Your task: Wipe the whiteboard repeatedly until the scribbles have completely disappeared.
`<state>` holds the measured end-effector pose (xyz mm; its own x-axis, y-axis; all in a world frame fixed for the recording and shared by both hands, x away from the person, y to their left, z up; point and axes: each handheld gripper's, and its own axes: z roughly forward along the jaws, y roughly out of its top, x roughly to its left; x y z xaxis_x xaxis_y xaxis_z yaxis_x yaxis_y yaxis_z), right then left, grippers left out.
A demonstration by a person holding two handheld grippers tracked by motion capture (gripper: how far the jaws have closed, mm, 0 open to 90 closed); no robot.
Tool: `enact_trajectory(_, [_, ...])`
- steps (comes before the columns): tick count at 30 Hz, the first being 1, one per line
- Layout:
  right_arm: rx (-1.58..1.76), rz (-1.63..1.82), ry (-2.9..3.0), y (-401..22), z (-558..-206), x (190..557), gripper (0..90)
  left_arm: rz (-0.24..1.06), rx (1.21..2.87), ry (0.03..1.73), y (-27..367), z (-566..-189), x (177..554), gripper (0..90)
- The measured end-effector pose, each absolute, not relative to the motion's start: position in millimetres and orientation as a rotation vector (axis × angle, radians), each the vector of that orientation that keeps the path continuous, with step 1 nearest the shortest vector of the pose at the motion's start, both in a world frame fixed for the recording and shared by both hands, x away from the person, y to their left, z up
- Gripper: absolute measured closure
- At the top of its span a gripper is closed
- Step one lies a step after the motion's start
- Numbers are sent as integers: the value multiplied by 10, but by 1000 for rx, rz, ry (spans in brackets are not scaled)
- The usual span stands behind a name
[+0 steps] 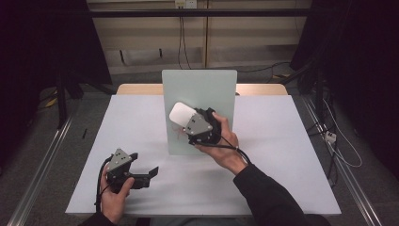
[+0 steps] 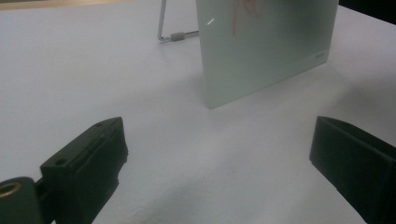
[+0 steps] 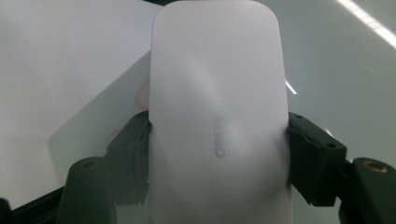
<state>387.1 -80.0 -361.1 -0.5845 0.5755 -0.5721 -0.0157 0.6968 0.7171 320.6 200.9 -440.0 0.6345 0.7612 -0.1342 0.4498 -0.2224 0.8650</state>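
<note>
A pale green glass board [image 1: 200,89] stands upright in the middle of the white table [image 1: 282,141]. It carries red marker strokes [image 1: 179,134] near its lower left. My right gripper [image 1: 188,123] is shut on a white rounded eraser [image 1: 181,114] and holds it up against the board's face. In the right gripper view the eraser [image 3: 217,93] sits between the two black jaws, with a red stroke [image 3: 140,95] just to its left. My left gripper [image 1: 145,164] rests low at the table's front left, open and holding nothing. In its own view the board [image 2: 266,51] stands ahead, apart from it.
The board leans on a thin metal stand [image 2: 177,35] behind it. Cables trail from both grippers toward the person. Dark frames, rails and floor cables surround the table.
</note>
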Motion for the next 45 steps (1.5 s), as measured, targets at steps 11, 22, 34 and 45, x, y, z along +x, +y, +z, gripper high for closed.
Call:
enact_trajectory(11, [439,876,2034,-812,-3671,3846,315,394,1867,961,2006,-4402,3206,39])
enact_trajectory(22, [334,816,2209,-495,-4275,3628,315,397,1861,969,2021,-4396,3208,39])
enact_trajectory(34, [335,819,2196,-536,-4149,3675,315,394,1861,967,2020,-4398,3209,39])
enact_trajectory(45, [397,852,2076,-681,-3824,3791,315,394,1862,966,2020,-4396,3208,39])
